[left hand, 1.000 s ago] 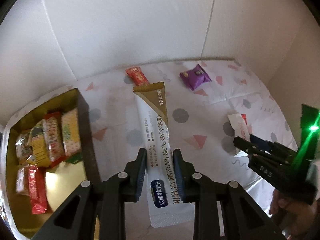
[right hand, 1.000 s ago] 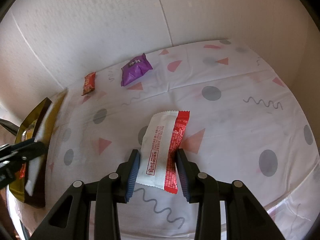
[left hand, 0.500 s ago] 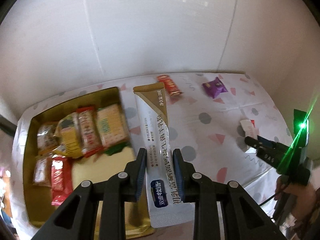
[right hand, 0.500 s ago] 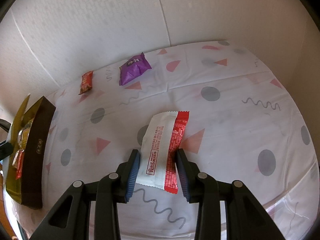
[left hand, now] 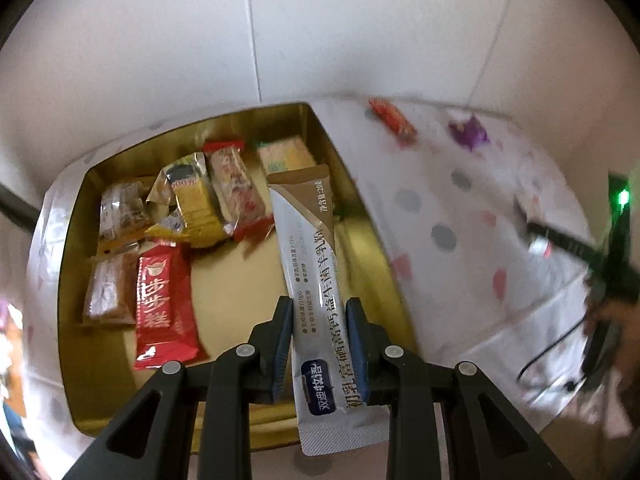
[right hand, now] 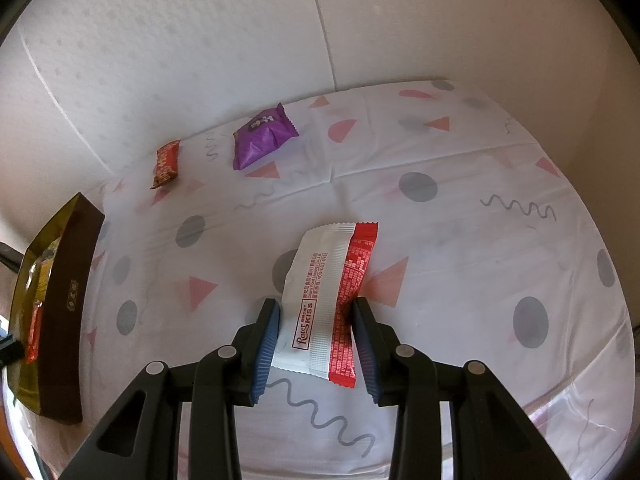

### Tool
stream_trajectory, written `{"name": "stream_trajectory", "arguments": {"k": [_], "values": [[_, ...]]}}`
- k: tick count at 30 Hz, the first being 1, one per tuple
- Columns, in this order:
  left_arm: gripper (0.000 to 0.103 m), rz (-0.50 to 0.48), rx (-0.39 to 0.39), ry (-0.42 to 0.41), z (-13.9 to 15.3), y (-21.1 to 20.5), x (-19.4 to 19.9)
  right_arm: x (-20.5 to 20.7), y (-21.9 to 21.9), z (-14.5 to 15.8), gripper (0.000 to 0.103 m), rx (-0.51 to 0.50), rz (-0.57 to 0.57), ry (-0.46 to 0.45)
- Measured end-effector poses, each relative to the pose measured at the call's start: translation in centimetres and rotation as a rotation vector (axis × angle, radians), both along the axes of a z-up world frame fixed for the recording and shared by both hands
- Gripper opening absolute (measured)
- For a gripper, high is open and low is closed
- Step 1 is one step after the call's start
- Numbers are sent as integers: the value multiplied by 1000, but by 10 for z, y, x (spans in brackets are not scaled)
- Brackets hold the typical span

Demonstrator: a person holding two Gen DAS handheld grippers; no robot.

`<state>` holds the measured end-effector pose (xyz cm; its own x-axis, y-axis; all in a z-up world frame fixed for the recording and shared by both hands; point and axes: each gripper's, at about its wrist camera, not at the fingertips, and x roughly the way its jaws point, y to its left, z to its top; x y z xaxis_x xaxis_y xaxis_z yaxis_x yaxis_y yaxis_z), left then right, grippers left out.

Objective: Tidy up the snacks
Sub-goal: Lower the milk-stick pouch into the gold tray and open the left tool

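Left wrist view: your left gripper (left hand: 320,340) is pinching the long sachet (left hand: 316,280) above the gold tin (left hand: 360,216); your right gripper (right hand: 316,340) is clamping the red-and-white wafer pack (right hand: 328,300).

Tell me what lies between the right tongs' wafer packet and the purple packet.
Only bare patterned cloth lies between the wafer packet and the purple packet, in the right wrist view.

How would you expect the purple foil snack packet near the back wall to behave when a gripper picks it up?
The purple foil snack packet looks puffed, so it is probably light and would dent when squeezed. Its glossy, creased film may slip between the pads. Lying flat on the patterned tablecloth, it seems unlikely to roll.
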<state>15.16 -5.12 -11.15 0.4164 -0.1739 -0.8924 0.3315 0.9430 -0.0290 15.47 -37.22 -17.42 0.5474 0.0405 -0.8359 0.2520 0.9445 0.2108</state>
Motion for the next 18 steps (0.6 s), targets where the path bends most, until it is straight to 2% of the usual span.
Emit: {"name": "stream_trajectory", "arguments": {"k": [3, 6, 8, 14, 18], "values": [[27, -35, 35, 9, -8, 4, 0, 0, 1, 0, 38, -6, 1, 3], [27, -71, 34, 22, -14, 3, 4, 1, 0, -1, 38, -10, 1, 5], [27, -101, 33, 60, -20, -1, 10, 2, 0, -1, 38, -10, 0, 9], [28, -126, 54, 72, -27, -17, 24, 3, 0, -2, 38, -18, 4, 18], [29, -131, 79, 111, -38, -22, 26, 3, 1, -3, 38, -28, 2, 26]]}}
